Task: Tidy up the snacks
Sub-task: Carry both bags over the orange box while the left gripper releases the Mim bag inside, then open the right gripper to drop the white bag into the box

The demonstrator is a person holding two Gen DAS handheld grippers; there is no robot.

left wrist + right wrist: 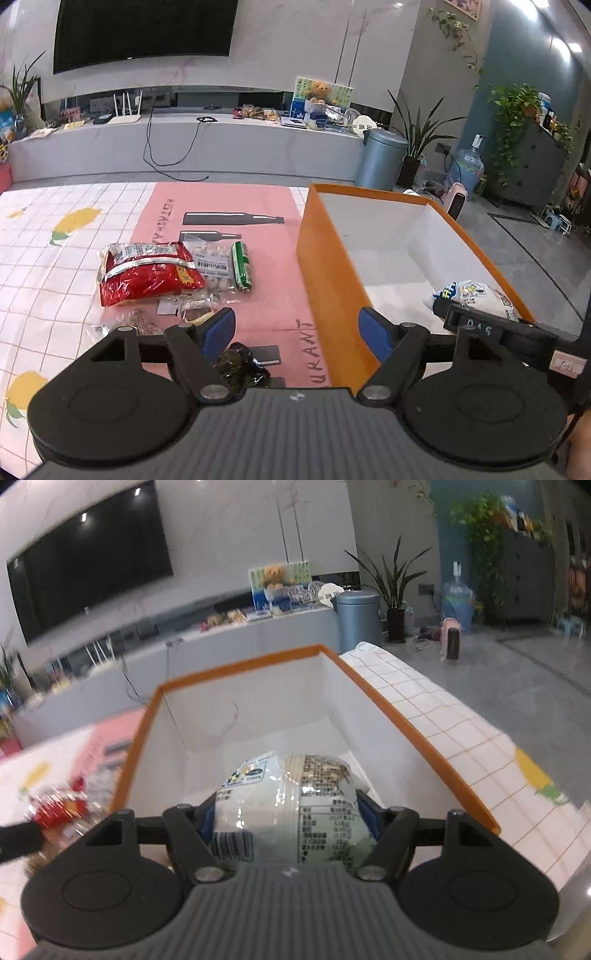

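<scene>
An orange box [325,280] with a white inside stands on the table at the right. My right gripper [290,819] is shut on a white snack bag [291,805] and holds it over the near end of the box [417,731]; the bag also shows in the left wrist view [476,295]. My left gripper [297,328] is open and empty, above the pink mat beside the box's left wall. A red snack bag [147,273], a clear packet of white sweets [212,264] and a green roll [242,266] lie on the mat ahead. A dark wrapped snack [240,363] lies under the left gripper.
The pink mat [258,206] lies over a checked tablecloth with lemons [74,221]. Small clear packets [140,321] lie near the red bag. Beyond the table are a TV bench, a grey bin [380,158], plants and a water bottle.
</scene>
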